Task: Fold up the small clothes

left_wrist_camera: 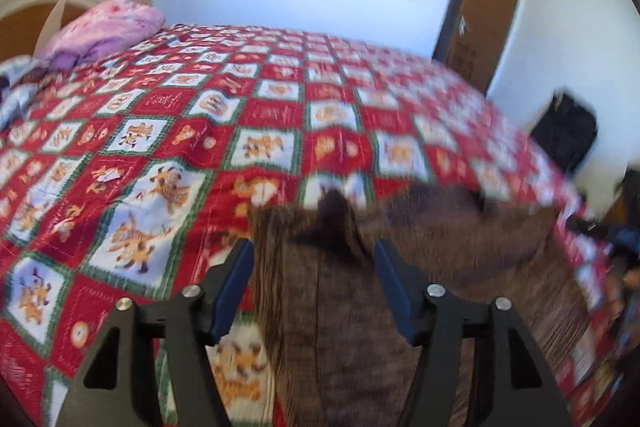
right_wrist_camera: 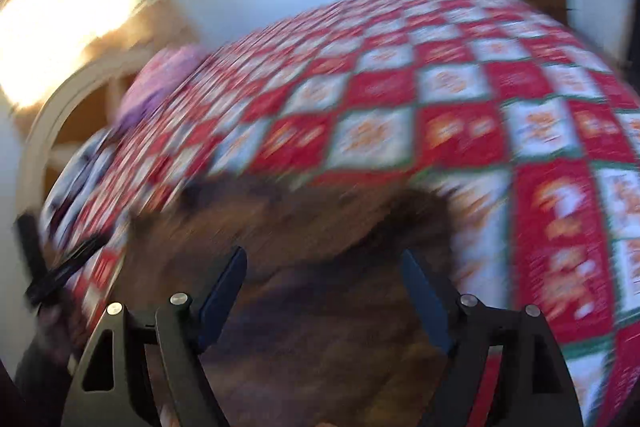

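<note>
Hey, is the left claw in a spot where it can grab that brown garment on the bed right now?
Probably yes. The left claw is open, with the brown garment lying on the quilt right between its fingers; nothing blocks it, though blur hides contact.

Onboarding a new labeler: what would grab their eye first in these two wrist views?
The red, white and green checked quilt with orange cartoon figures fills the bed in both views. Next, the brown striped garment lying at the near edge, with the open left gripper over it and a dark point of cloth standing up between its fingers; the open right gripper is over it too, heavily blurred. A pink-purple pillow sits far left by the headboard.
</note>
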Demonstrator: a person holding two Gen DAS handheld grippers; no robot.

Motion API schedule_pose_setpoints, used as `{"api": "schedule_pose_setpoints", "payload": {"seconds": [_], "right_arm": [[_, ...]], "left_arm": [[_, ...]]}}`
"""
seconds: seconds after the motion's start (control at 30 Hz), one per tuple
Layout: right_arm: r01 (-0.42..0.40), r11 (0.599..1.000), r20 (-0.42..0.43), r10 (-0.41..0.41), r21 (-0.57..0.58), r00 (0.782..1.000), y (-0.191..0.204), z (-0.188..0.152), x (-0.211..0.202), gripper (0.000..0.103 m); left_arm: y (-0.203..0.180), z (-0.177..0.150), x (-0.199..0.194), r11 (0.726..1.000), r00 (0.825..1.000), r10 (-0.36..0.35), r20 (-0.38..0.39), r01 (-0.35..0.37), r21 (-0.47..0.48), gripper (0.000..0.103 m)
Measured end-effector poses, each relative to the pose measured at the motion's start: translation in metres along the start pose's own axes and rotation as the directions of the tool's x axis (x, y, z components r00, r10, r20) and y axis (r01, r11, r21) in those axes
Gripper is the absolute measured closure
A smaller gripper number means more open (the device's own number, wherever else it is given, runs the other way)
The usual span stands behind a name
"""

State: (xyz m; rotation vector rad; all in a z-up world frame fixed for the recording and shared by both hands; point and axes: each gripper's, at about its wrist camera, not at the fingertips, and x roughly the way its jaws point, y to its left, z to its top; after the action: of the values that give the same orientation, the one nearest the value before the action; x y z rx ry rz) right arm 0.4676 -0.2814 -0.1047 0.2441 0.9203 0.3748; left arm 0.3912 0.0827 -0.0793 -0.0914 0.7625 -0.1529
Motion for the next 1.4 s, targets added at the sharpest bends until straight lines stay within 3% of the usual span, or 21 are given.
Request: {"api": "schedule_pose_setpoints", "payload": {"seconds": [0.13, 0.23, 0.33, 0.4, 0.5, 0.63, 0.7, 0.8, 0.9, 1.1, 1.17, 1.23, 1.4], "right_arm": [[-0.067, 0.993, -0.185, 0.048, -0.1, 0.981, 0.038, -0.022, 0.039, 0.023], [-0.036, 0.989, -0.183, 0.009, -0.145, 0.983, 0.053, -0.018, 0.056, 0.023], [-0.028, 0.992, -0.179, 0.005, -0.127, 0.984, 0.053, 0.002, 0.071, 0.023], [-0.012, 0.994, -0.157, -0.006, -0.111, 0.988, 0.049, 0.017, 0.078, 0.023], [0.021, 0.995, -0.057, -0.026, -0.095, 0.998, 0.043, 0.038, 0.074, 0.023], [0.017, 1.0, 0.093, -0.016, -0.016, 0.996, 0.031, 0.051, 0.049, 0.023], [0.026, 0.999, 0.118, -0.022, -0.03, 0.993, 0.031, 0.05, 0.041, 0.023], [0.063, 0.995, 0.139, -0.051, -0.08, 0.989, 0.032, 0.038, 0.029, 0.023], [0.083, 0.992, 0.139, -0.07, -0.095, 0.988, 0.028, 0.023, 0.019, 0.023], [0.172, 0.98, 0.042, -0.168, -0.099, 0.985, 0.007, -0.019, 0.021, 0.023], [0.182, 0.981, -0.007, -0.183, -0.068, 0.983, -0.006, -0.037, 0.021, 0.023], [0.2, 0.975, 0.018, -0.199, -0.099, 0.98, -0.008, -0.052, 0.012, 0.023], [0.266, 0.943, -0.01, -0.273, -0.202, 0.962, 0.008, -0.074, -0.005, 0.023]], "left_arm": [[-0.026, -0.011, 0.017, 0.989, 0.997, 0.063, -0.053, -0.055, 0.135, 0.038], [-0.035, -0.008, 0.032, 0.979, 0.991, 0.106, -0.085, -0.089, 0.183, 0.038], [-0.028, 0.001, 0.045, 0.978, 0.983, 0.15, -0.105, -0.132, 0.164, 0.038], [-0.021, 0.006, 0.053, 0.976, 0.978, 0.178, -0.112, -0.161, 0.148, 0.038], [-0.003, 0.013, 0.06, 0.972, 0.968, 0.227, -0.108, -0.219, 0.08, 0.038], [0.019, 0.018, 0.05, 0.97, 0.97, 0.227, -0.084, -0.233, -0.072, 0.036], [0.022, 0.019, 0.043, 0.965, 0.969, 0.238, -0.063, -0.244, -0.098, 0.036], [0.023, 0.02, 0.03, 0.957, 0.962, 0.272, -0.034, -0.274, -0.091, 0.036], [0.021, 0.018, 0.021, 0.941, 0.943, 0.332, -0.015, -0.332, -0.066, 0.029], [-0.003, -0.008, 0.016, 0.961, 0.959, 0.277, -0.067, -0.276, 0.023, 0.029], [-0.014, -0.027, 0.017, 0.96, 0.955, 0.278, -0.098, -0.273, 0.068, 0.028], [-0.019, -0.046, 0.018, 0.962, 0.954, 0.269, -0.135, -0.259, 0.085, 0.028], [-0.017, -0.058, 0.0, 0.959, 0.955, 0.281, -0.096, -0.275, 0.072, 0.026]]}}
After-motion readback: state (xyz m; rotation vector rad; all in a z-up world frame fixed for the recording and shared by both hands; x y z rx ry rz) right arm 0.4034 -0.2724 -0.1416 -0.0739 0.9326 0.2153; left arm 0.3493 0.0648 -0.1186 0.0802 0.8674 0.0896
